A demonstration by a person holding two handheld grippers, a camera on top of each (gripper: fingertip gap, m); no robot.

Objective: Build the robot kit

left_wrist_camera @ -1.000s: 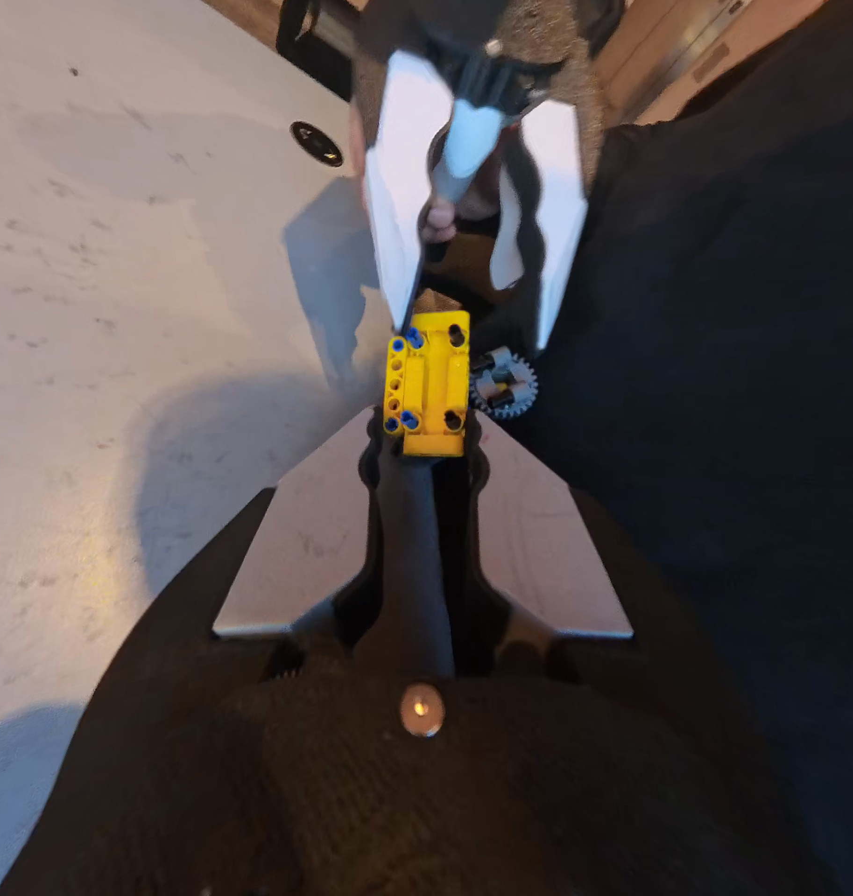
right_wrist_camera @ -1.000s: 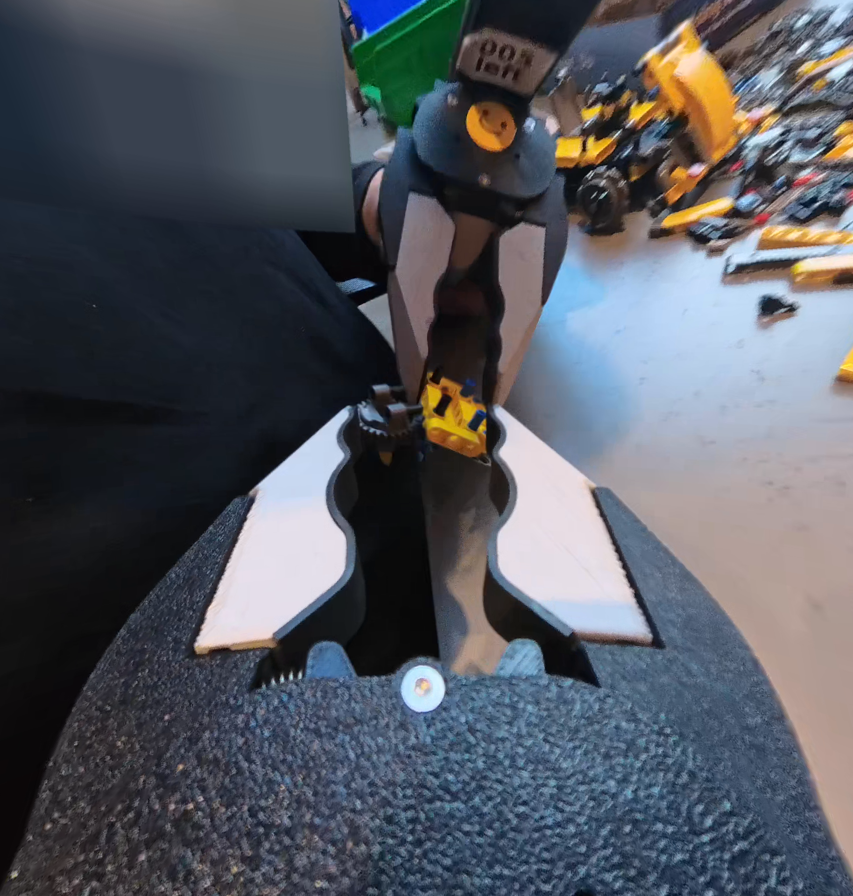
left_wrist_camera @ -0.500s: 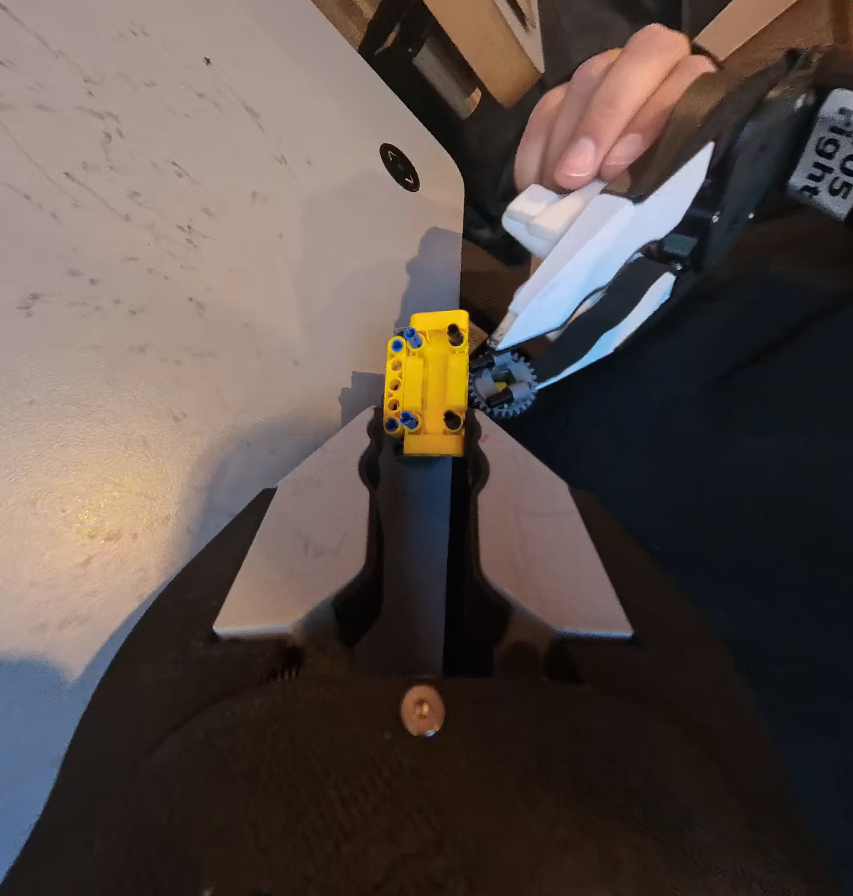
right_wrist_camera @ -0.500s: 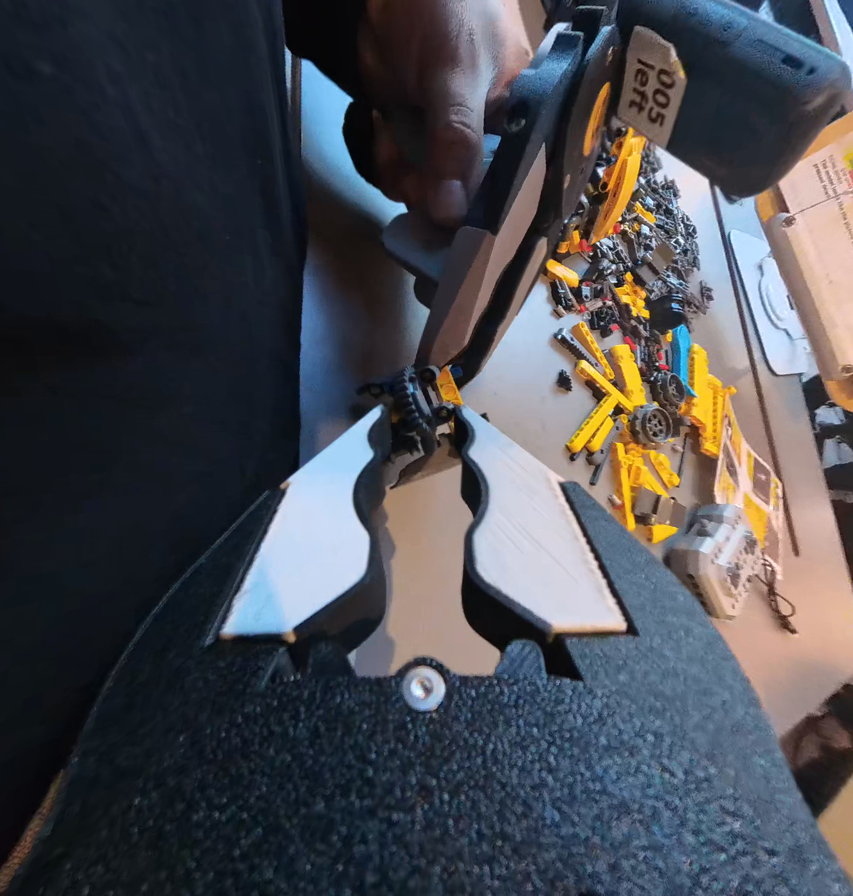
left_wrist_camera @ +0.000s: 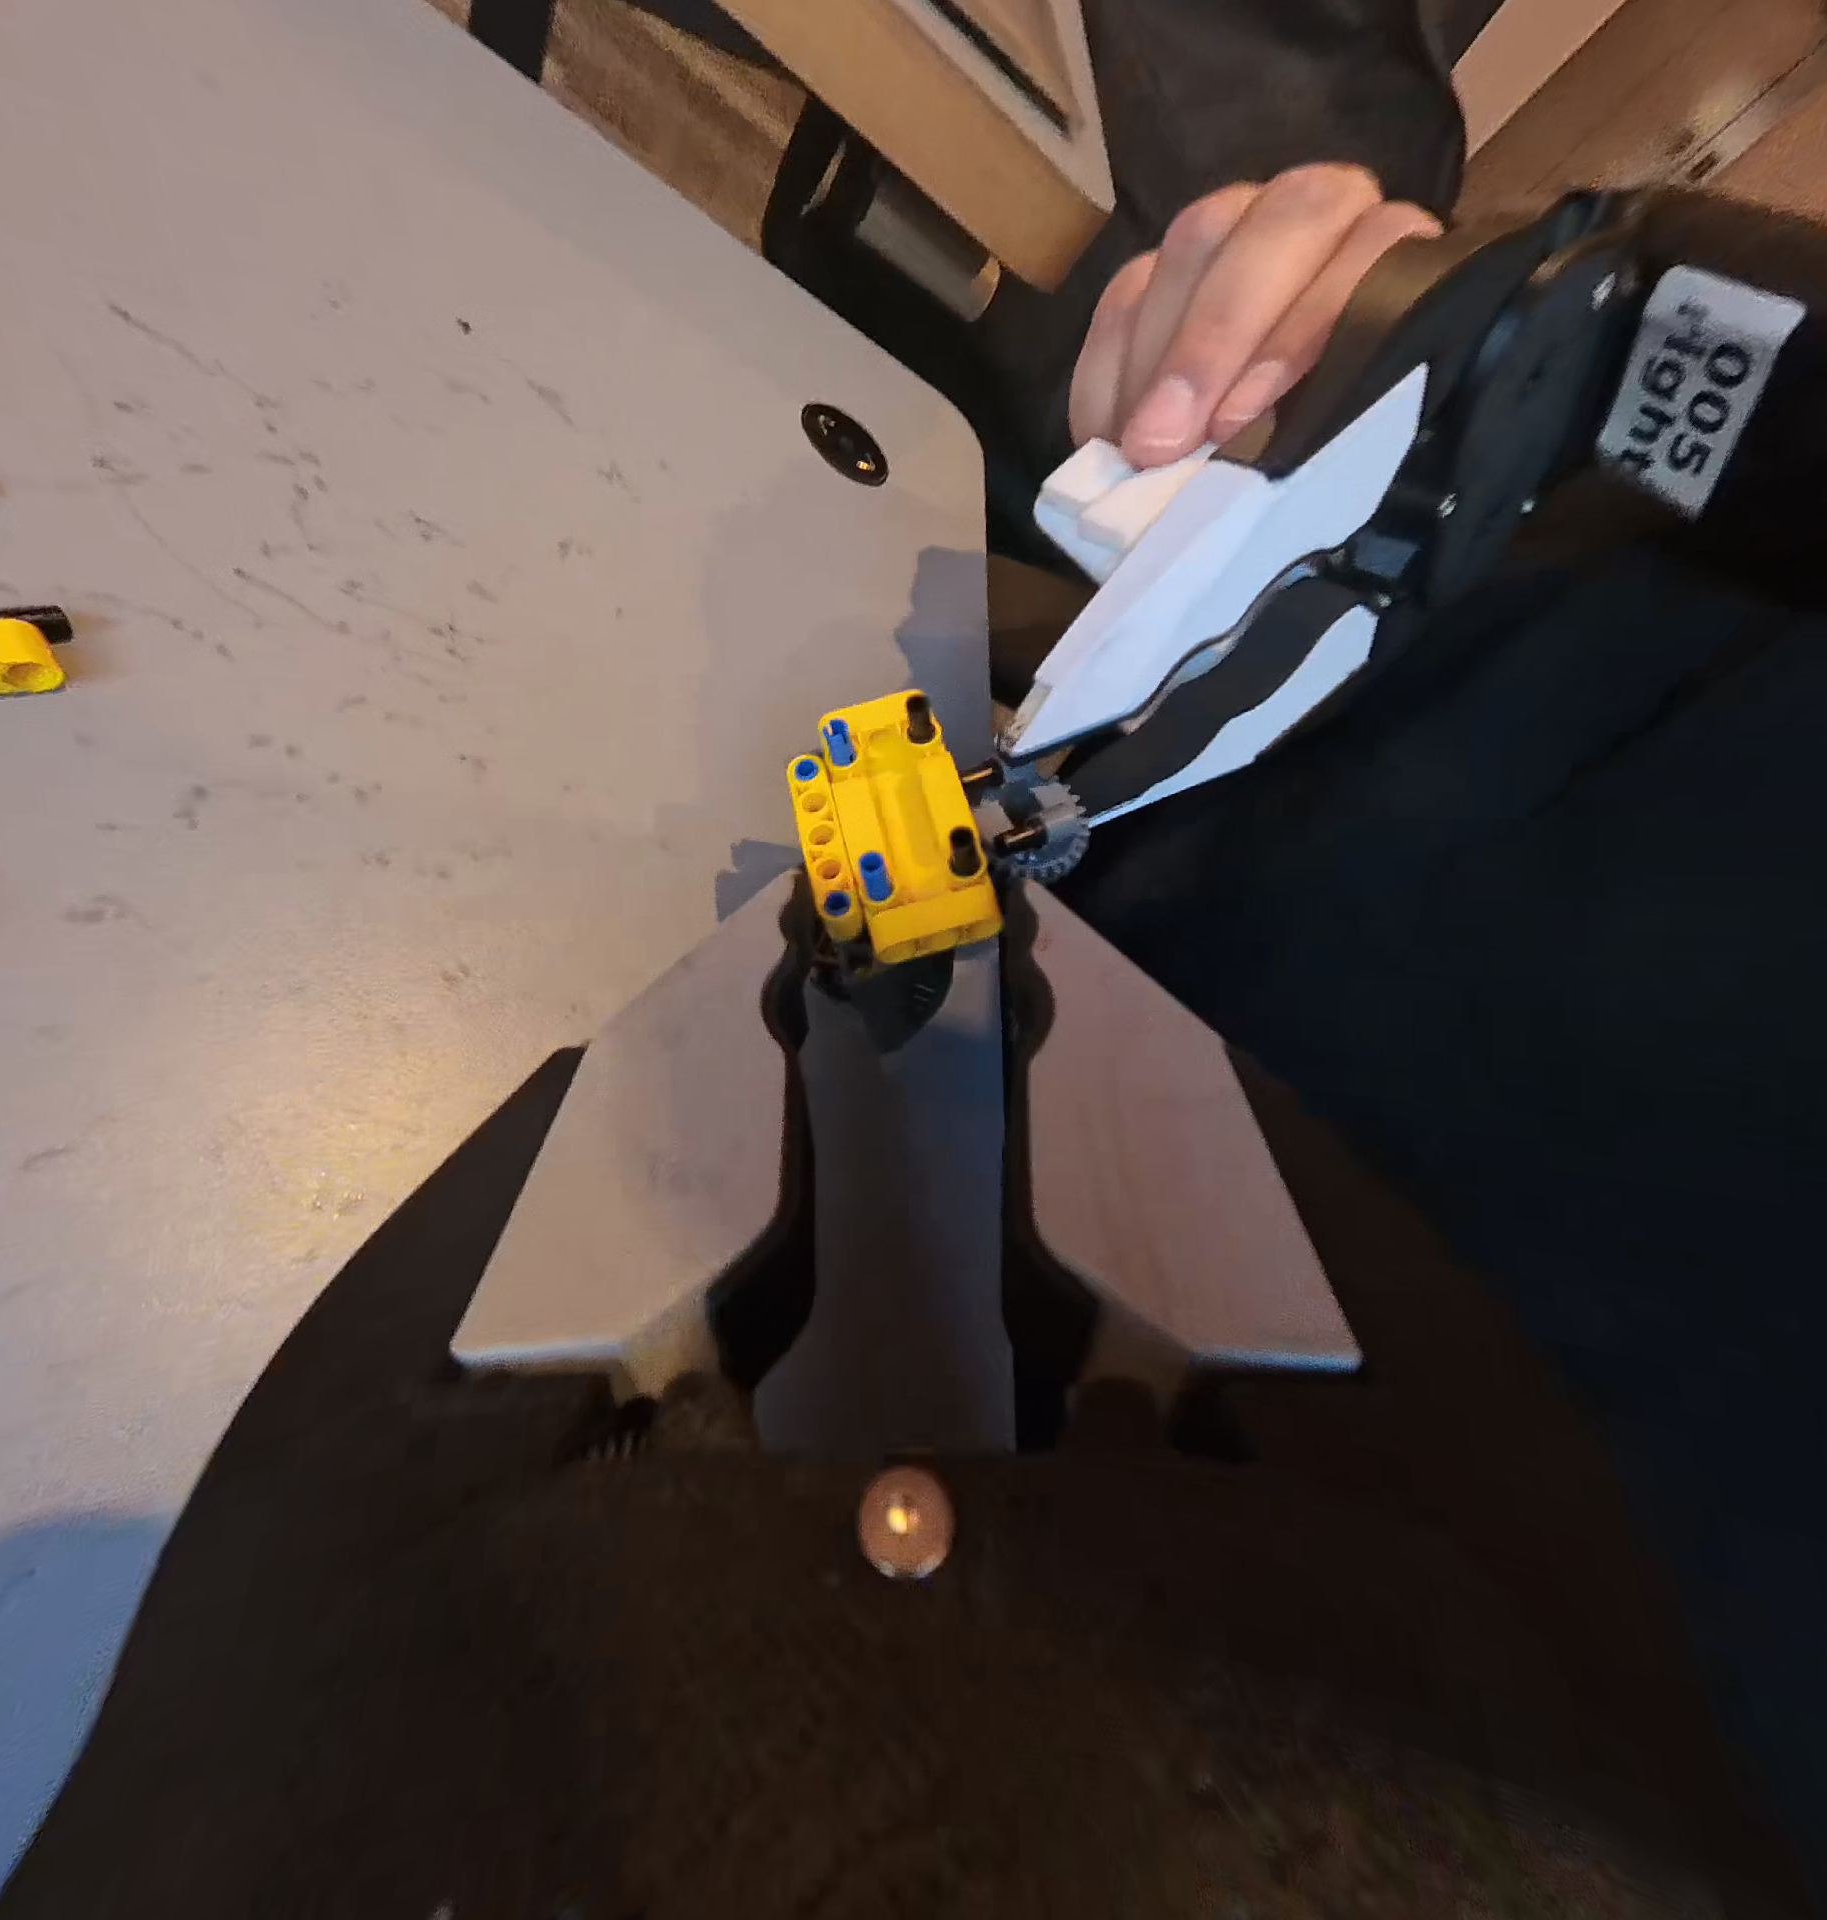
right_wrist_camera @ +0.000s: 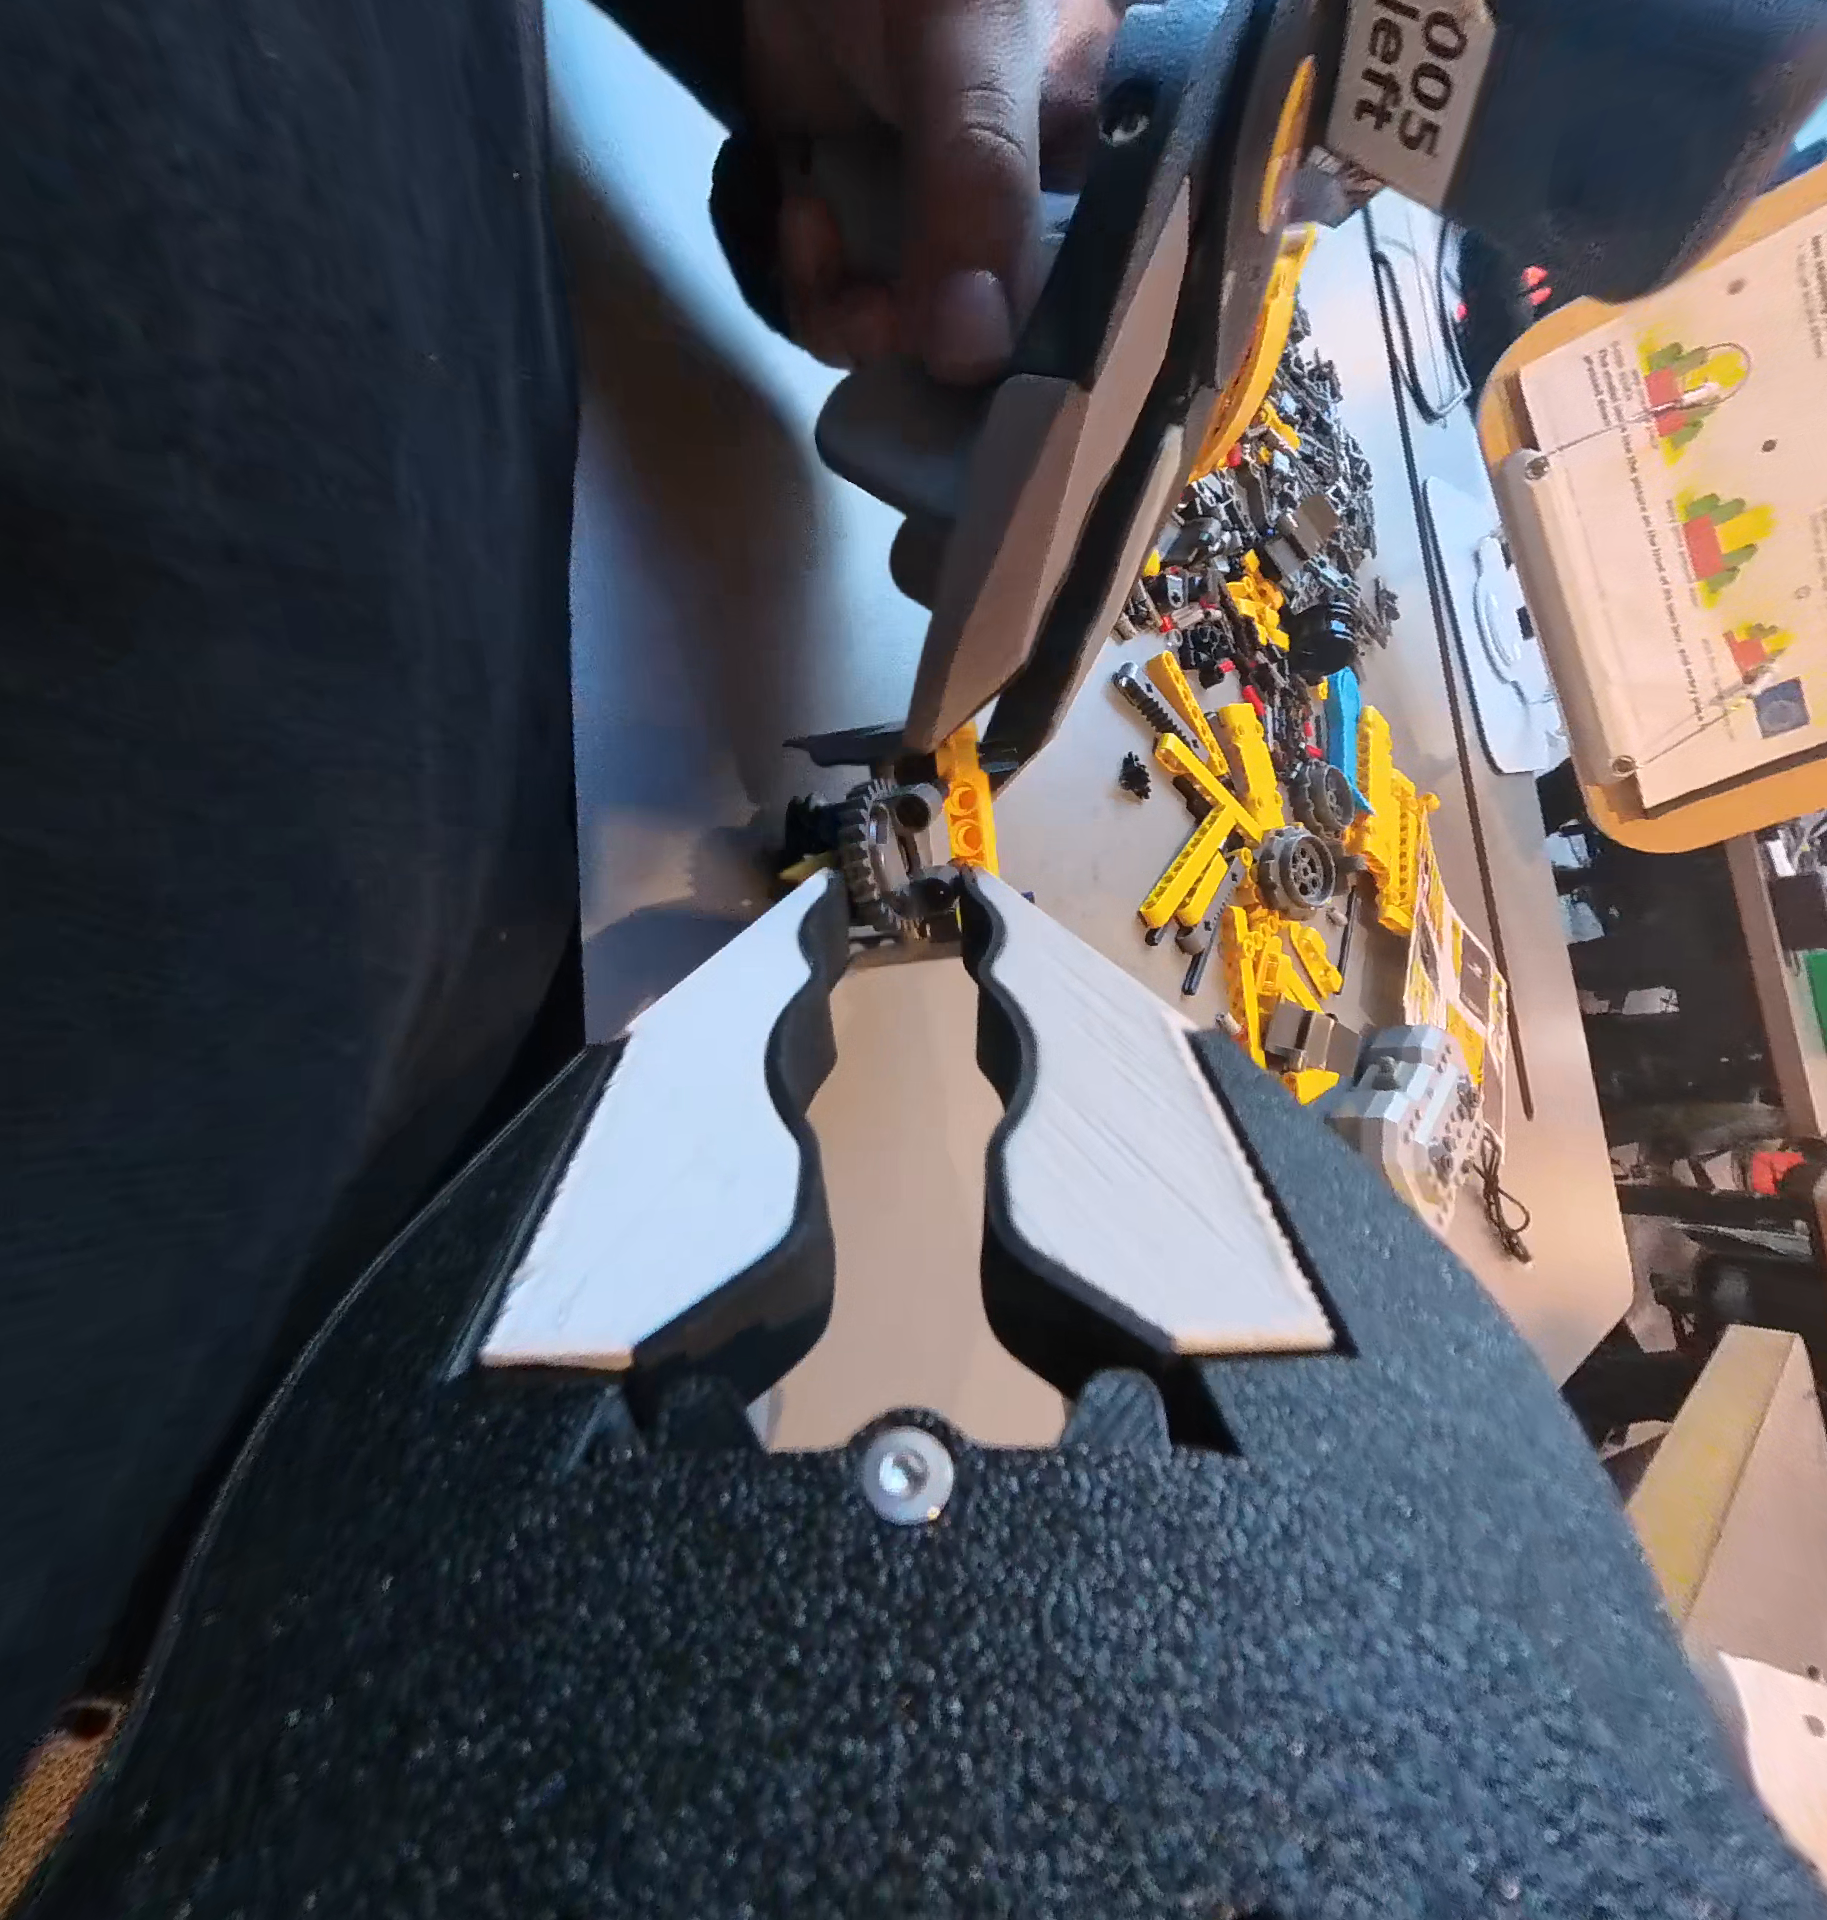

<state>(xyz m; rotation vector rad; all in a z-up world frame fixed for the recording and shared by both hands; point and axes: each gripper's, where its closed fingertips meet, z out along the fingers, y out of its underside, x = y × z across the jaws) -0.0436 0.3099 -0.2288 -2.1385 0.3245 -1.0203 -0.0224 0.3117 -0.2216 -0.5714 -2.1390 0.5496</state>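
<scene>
Left gripper point(left_wrist_camera: 904, 914) clamped narrow on the base of a yellow block point(left_wrist_camera: 893, 821), blue pins point(left_wrist_camera: 873, 873) on its near face, the block standing just past the fingertips over the table point(left_wrist_camera: 369, 520) corner; right gripper point(right_wrist_camera: 904, 894) closed narrow around a grey gear point(right_wrist_camera: 873, 857) and its dark axle stub, seated against the block's right side; in the left wrist view, same gear point(left_wrist_camera: 1039, 821) pinched at the far tips of the right gripper point(left_wrist_camera: 1044, 769), a hand point(left_wrist_camera: 1231, 312) on its trigger. Loose yellow and black parts point(right_wrist_camera: 1262, 769) scattered well beyond the right fingers; a printed sheet point(right_wrist_camera: 1678, 499) farther right. Best handled, judging from this pose, by holding the block steady, keeping the axle square to its hole, and pressing straight, without twisting the gear off its line.
</scene>
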